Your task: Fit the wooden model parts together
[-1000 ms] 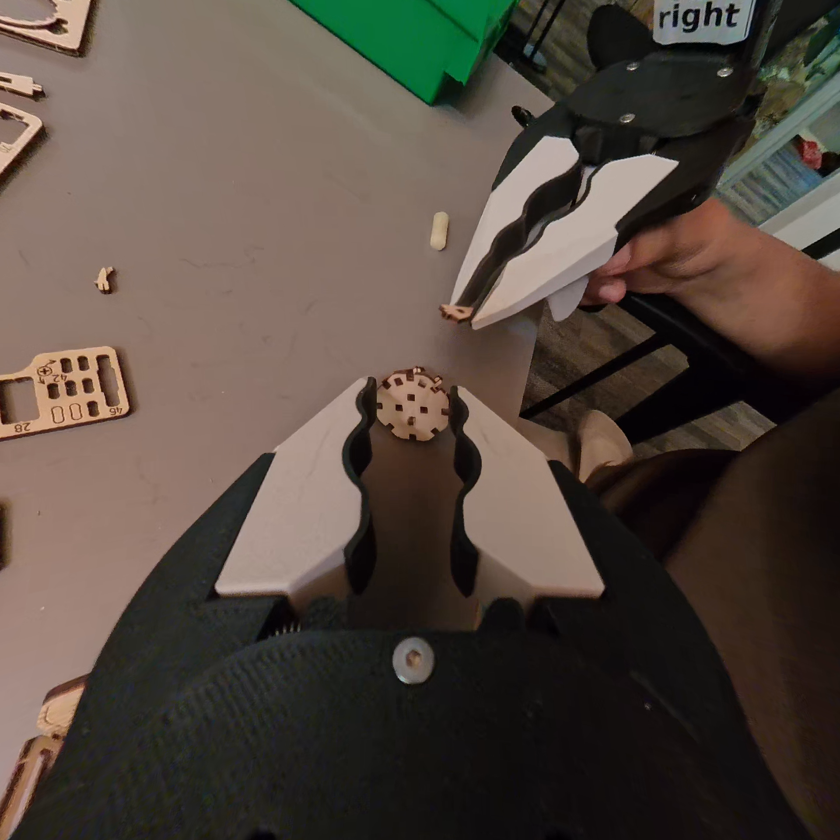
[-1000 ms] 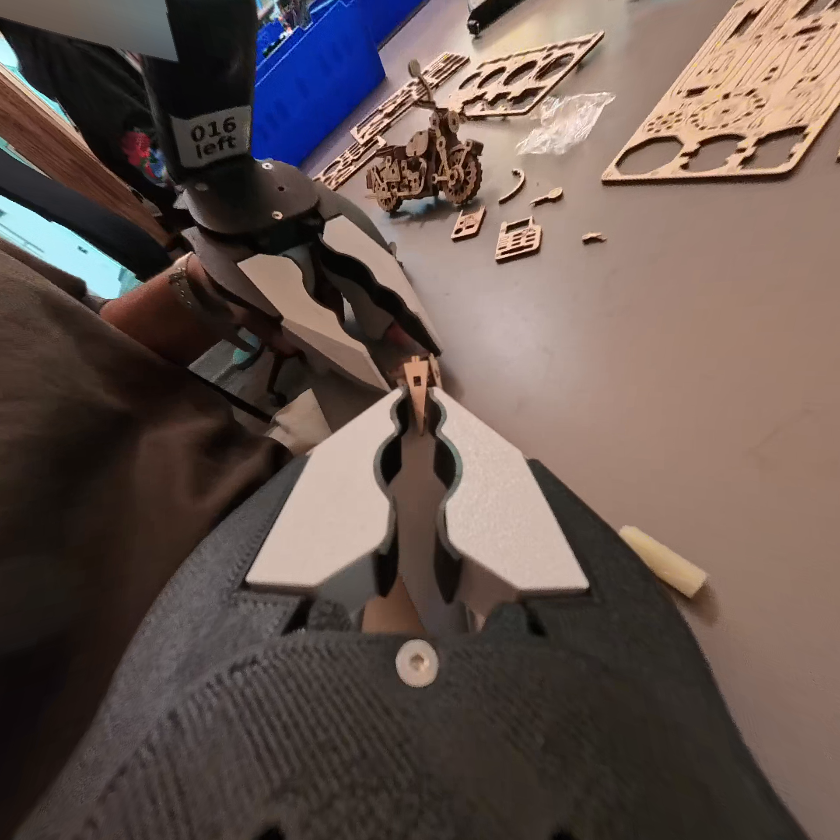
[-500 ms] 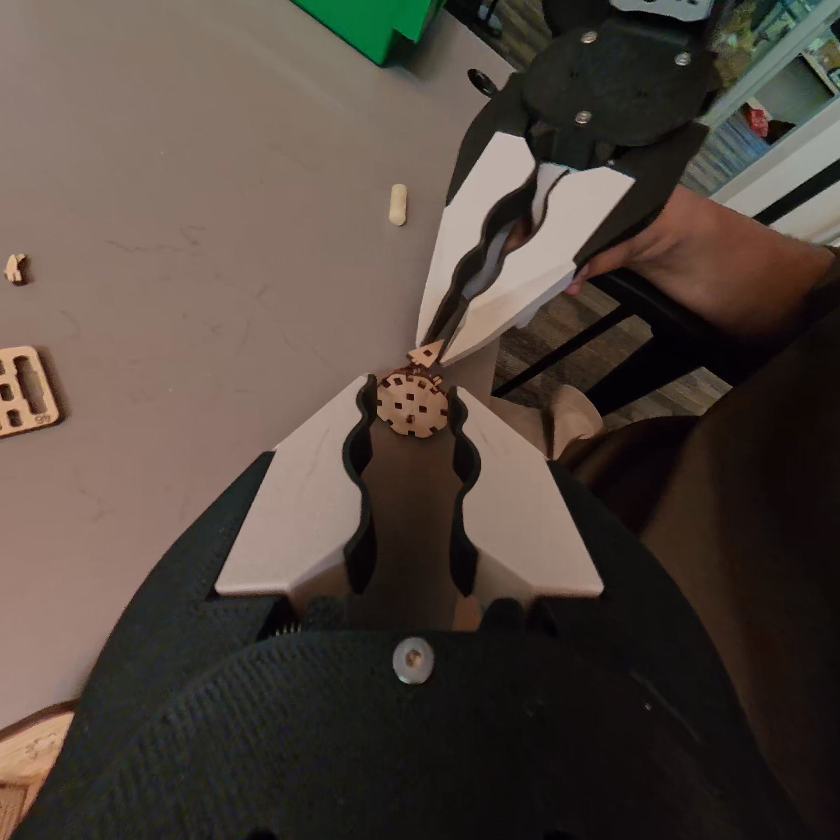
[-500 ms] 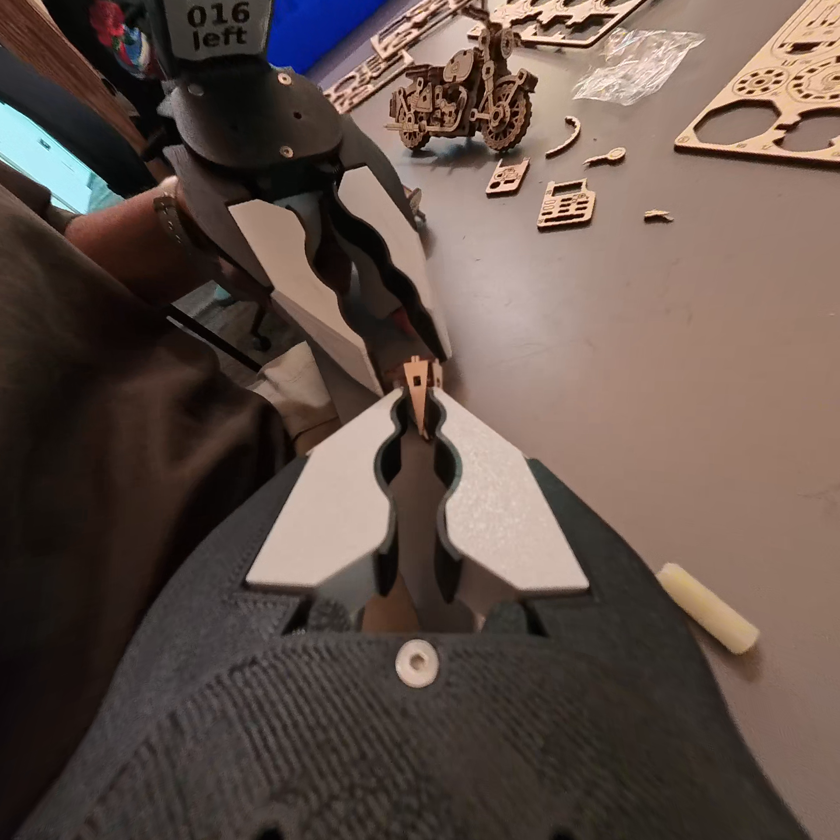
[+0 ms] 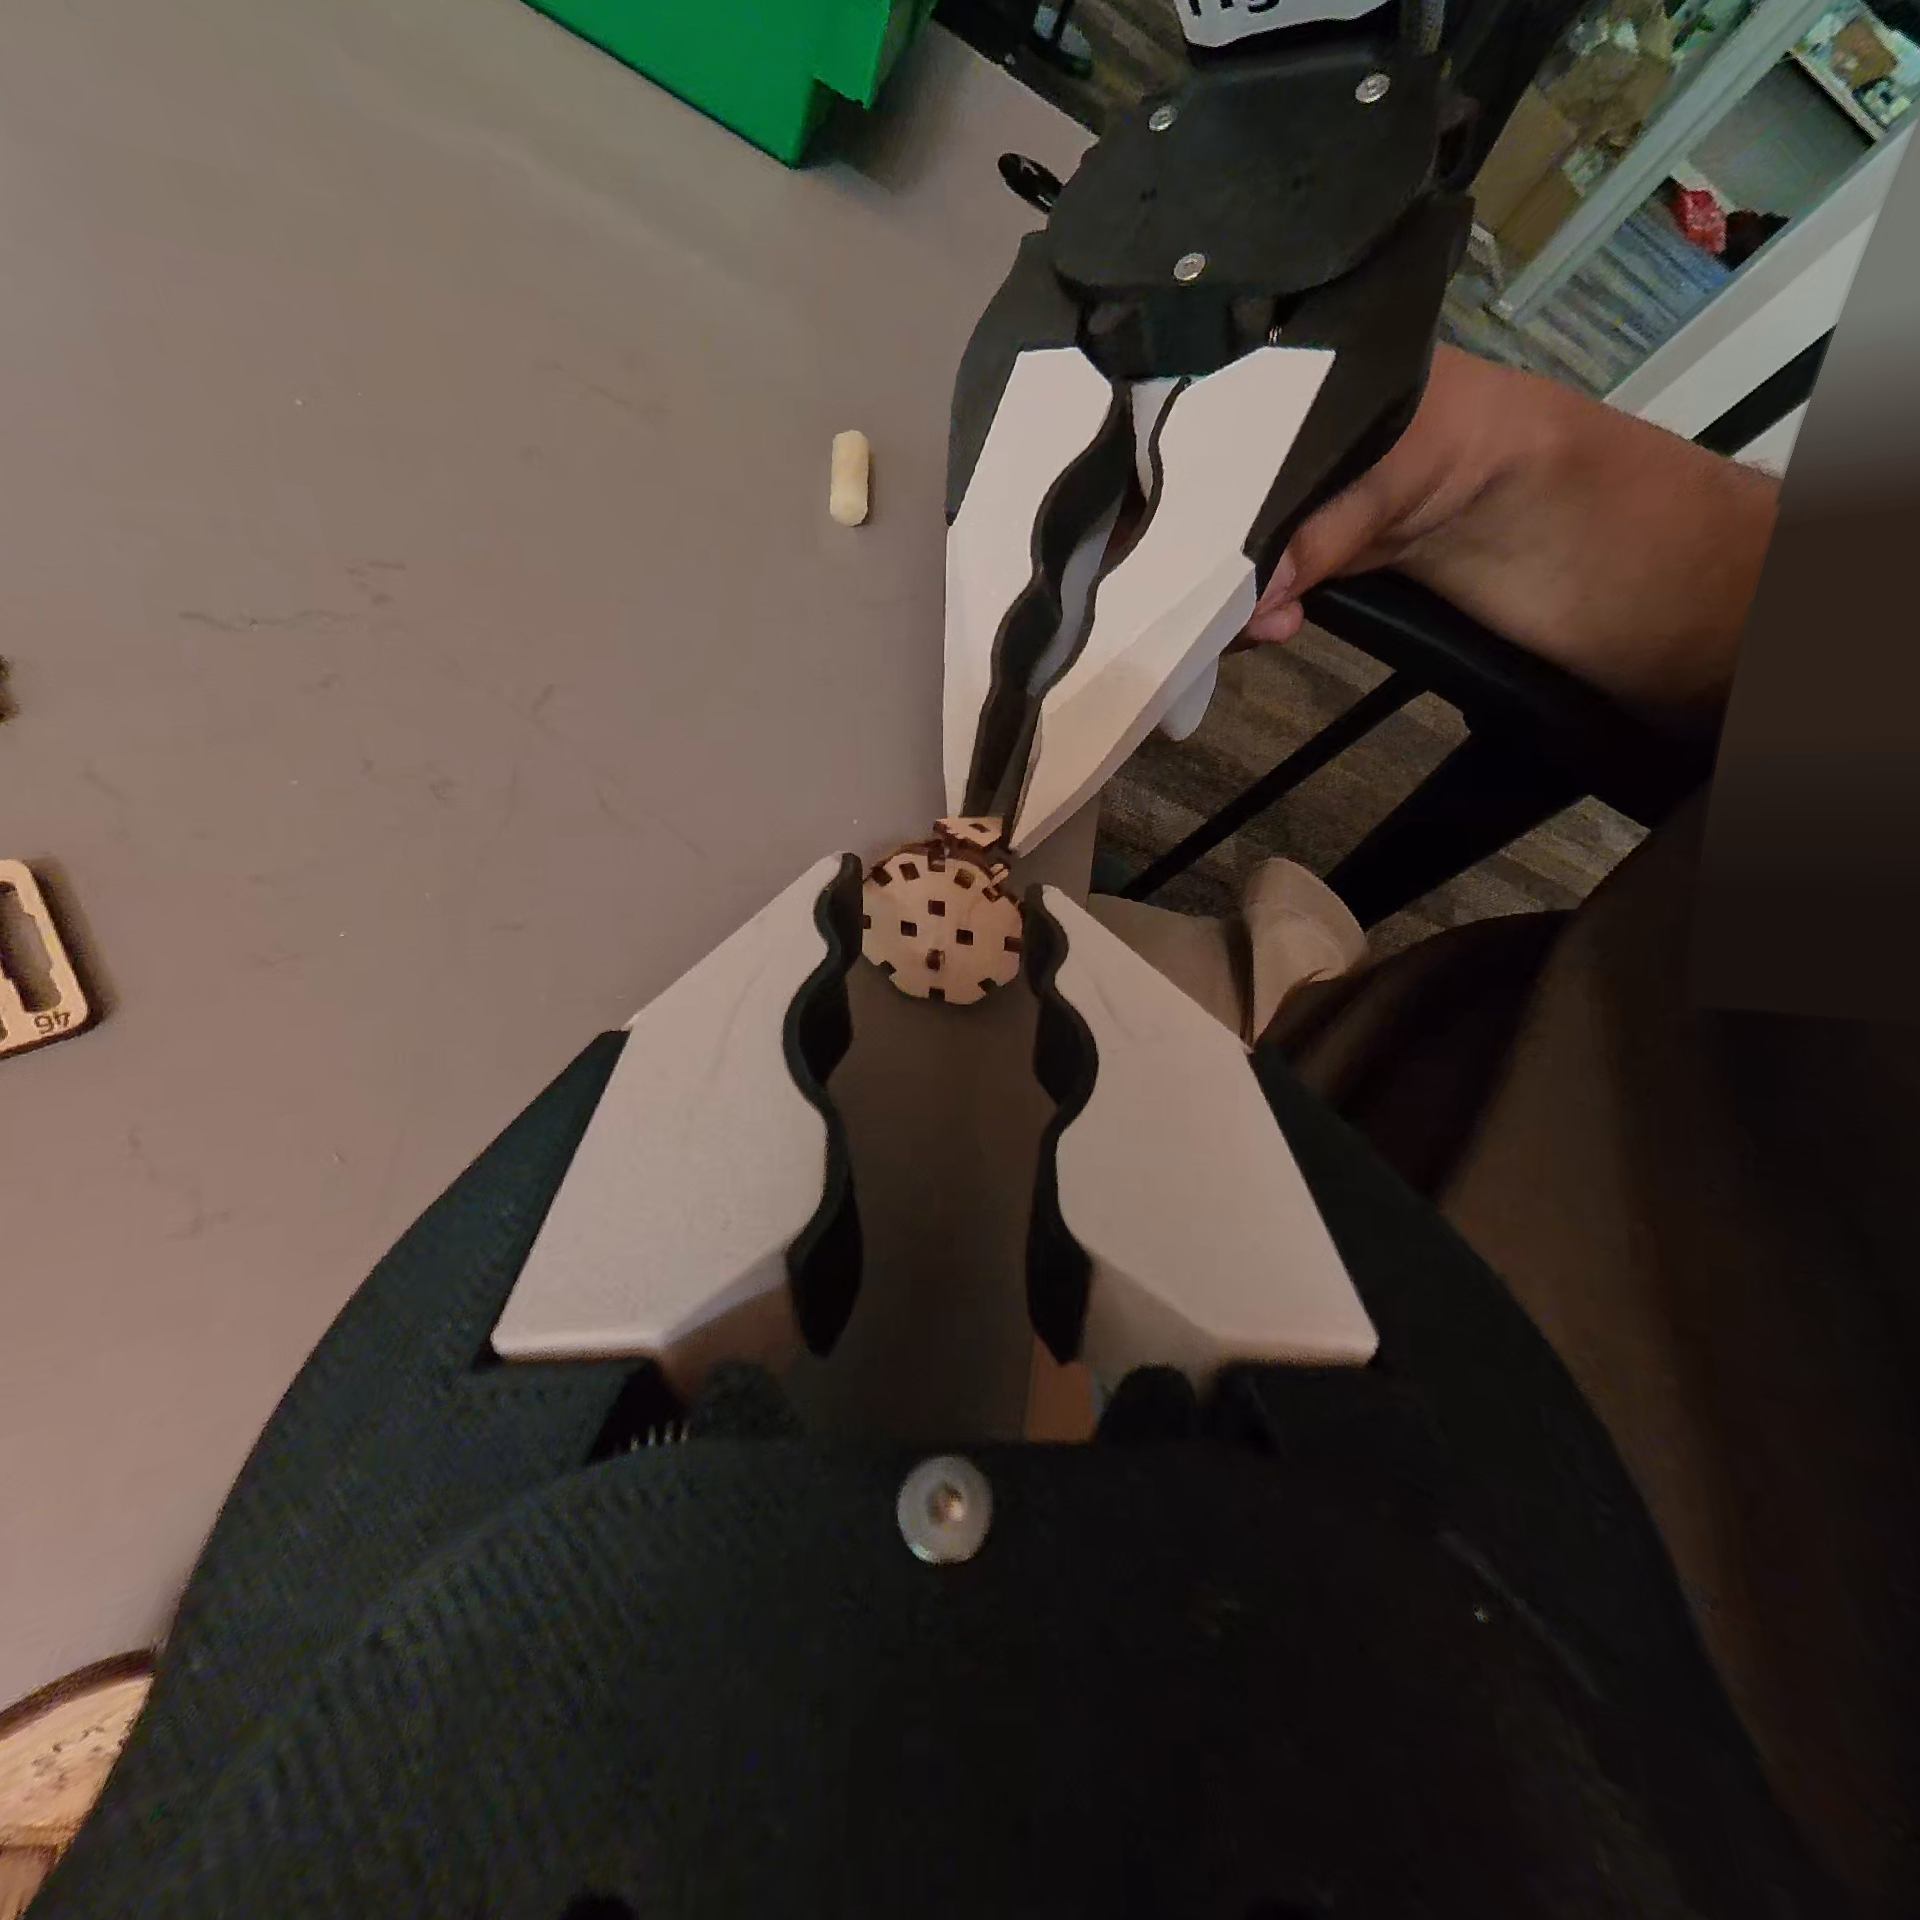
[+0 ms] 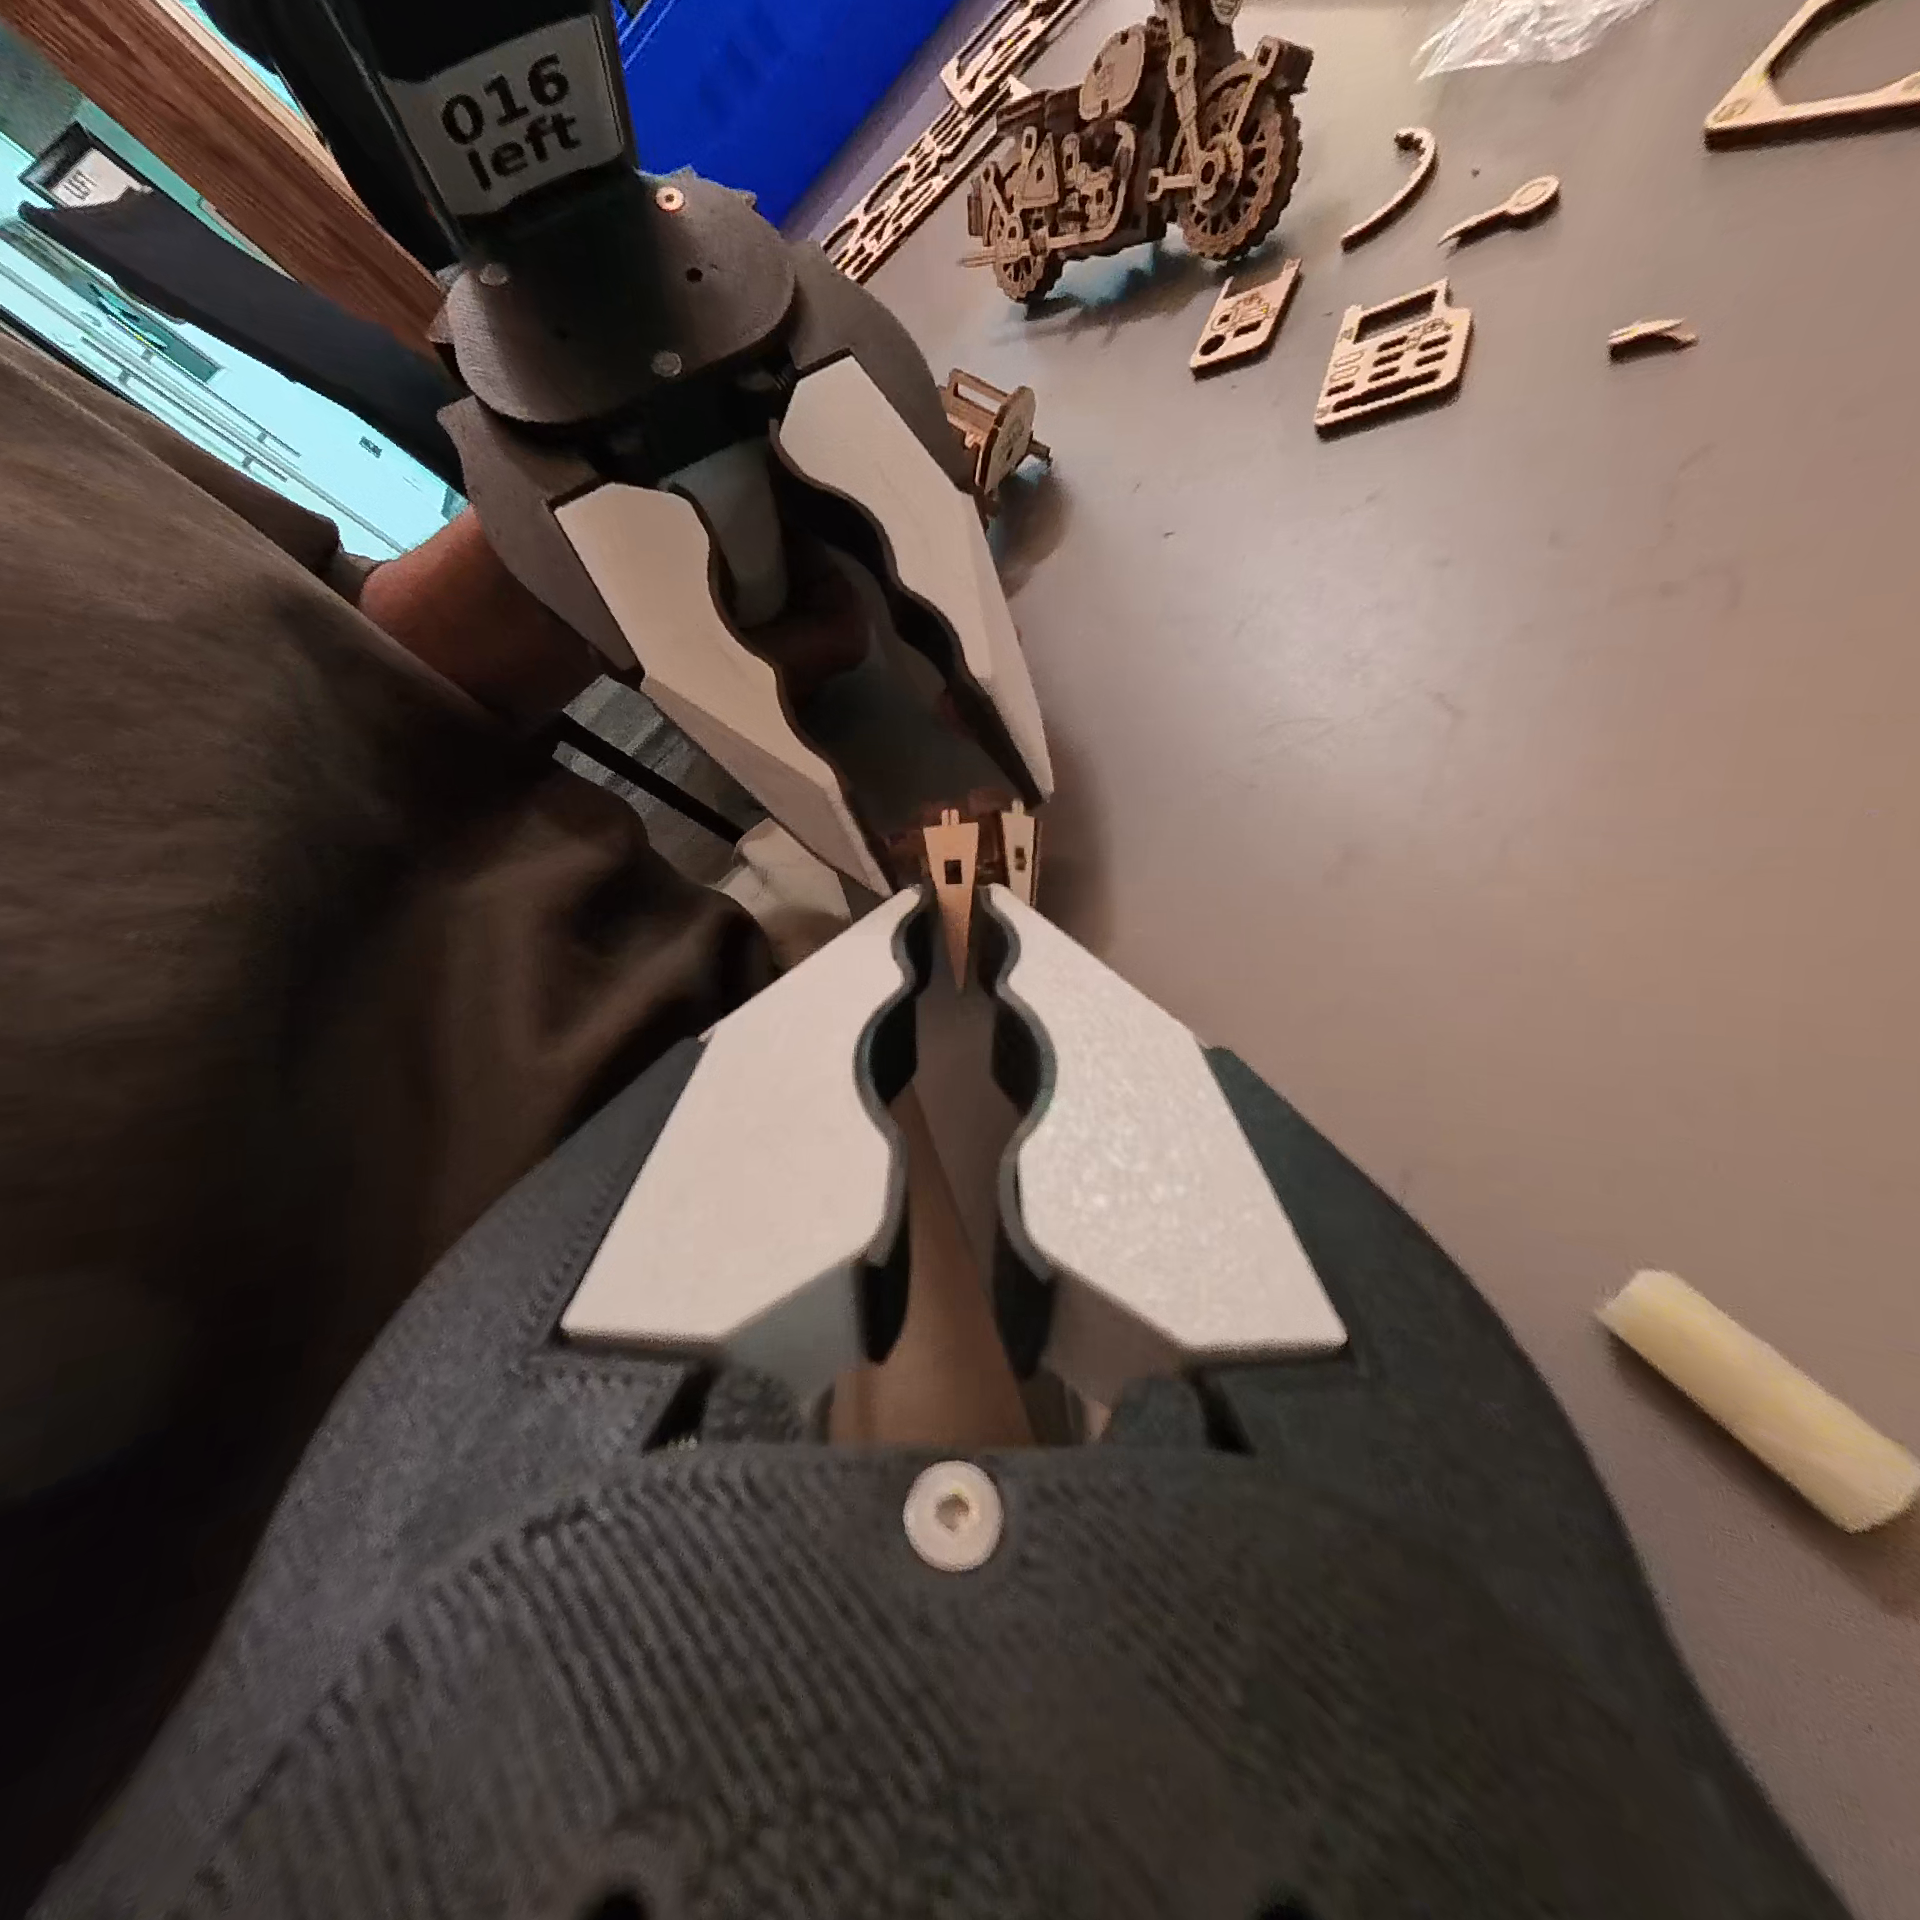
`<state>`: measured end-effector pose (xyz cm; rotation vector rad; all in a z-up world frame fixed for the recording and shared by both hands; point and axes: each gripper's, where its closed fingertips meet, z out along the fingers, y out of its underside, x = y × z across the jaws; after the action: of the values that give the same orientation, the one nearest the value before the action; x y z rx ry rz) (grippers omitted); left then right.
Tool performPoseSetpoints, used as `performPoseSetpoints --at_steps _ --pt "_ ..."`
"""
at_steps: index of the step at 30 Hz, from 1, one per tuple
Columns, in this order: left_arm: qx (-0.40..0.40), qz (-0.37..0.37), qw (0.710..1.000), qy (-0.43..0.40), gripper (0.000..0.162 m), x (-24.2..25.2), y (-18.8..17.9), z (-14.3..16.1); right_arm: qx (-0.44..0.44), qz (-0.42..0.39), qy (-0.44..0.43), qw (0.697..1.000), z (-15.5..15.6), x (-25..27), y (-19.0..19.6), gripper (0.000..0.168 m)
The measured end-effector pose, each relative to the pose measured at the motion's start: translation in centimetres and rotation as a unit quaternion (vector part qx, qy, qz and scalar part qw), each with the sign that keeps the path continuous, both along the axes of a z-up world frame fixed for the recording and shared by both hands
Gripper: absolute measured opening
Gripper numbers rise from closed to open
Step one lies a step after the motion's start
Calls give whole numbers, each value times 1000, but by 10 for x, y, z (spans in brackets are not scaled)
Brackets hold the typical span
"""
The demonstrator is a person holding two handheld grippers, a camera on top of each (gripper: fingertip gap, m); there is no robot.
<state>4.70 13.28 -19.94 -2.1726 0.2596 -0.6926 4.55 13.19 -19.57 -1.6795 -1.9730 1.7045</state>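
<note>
My left gripper (image 5: 940, 914) is shut on a round wooden disc (image 5: 940, 940) with small square holes and notched rim, held above the grey table's near edge. My right gripper (image 6: 956, 914) is shut on a small flat pointed wooden piece (image 6: 954, 883). In the left wrist view the right gripper (image 5: 992, 821) comes in from above and its piece (image 5: 968, 831) touches the disc's top rim. In the right wrist view the left gripper (image 6: 966, 821) points toward me, its tips just beyond my piece; the disc assembly (image 6: 1013, 847) shows edge-on behind it.
A wooden motorcycle model (image 6: 1132, 135), a small wooden drum part (image 6: 987, 426), loose cut-out pieces (image 6: 1392, 353) and a cream foam stick (image 6: 1756, 1397) lie on the grey table (image 6: 1455, 831). A green box (image 5: 748, 62) stands at the far side. The person's clothing lies below the grippers. Less than 4 cm separates the two grippers' tips. Both grippers' tips are roughly 12 centimeters from the cream foam stick (image 6: 1756, 1397). Seen from the left wrist view (image 5: 852, 461) as well.
The right gripper has moved in toward the left gripper, bringing its small piece from well apart down onto the disc's top rim. Both stayed shut on their parts.
</note>
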Motion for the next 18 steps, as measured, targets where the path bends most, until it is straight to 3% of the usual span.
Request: performPoseSetpoints --at_steps 18 --pt "-13 3 1000 -8 28 -1 1 -3 -18 -14 -20 1000 -3 -3 2 5"
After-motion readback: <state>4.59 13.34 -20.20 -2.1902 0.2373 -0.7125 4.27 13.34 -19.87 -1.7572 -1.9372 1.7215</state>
